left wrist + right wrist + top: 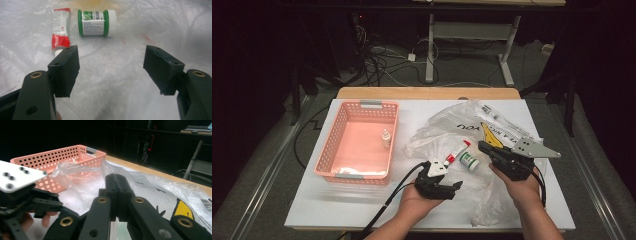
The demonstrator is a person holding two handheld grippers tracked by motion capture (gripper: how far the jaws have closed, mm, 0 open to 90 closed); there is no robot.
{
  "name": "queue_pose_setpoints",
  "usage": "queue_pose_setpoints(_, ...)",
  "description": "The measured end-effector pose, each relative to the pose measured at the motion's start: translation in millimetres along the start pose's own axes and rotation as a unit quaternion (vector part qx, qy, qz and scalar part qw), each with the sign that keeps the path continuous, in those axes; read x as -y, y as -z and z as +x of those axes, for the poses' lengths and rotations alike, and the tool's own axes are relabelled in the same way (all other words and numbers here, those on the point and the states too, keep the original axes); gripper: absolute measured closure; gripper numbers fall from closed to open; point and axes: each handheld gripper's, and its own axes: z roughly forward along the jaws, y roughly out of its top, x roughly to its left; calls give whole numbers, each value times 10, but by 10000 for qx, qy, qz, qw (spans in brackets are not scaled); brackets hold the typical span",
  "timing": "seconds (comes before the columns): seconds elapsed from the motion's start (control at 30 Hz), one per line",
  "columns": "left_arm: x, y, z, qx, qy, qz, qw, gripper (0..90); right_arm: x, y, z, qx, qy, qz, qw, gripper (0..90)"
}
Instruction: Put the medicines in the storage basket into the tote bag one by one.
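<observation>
The right gripper (484, 146) is clamped on the crinkled clear plastic bag (447, 127). On that bag, just ahead of the wide-open, empty left gripper (111, 67), lie a red-and-white squeeze tube (60, 31) and, beside it, a green-capped white round jar (96, 23). The jar lies on its side and may roll if the film is tugged or a jaw nudges it.

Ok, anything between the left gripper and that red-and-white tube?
Nothing visible. The left gripper is open, and only bare plastic bag lies before the tube; the green-capped jar sits beside the tube.
</observation>
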Motion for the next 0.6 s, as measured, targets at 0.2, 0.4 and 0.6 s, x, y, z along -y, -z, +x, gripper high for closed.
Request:
queue_pose_setpoints(0.2, 83, 214, -20, 17, 16, -44, 10000, 166, 9, -9, 1, 14, -9, 27, 10000, 900)
queue_pose_setpoints(0.4, 132, 420, -17, 48, 88, -38, 9999, 48, 11, -5, 9, 16, -7, 32, 10000, 900)
queue_pose_setpoints(0.6, 156, 615, 46, -161, 87, -110, 9998, 0, 11, -6, 11, 20, -2, 37, 10000, 900)
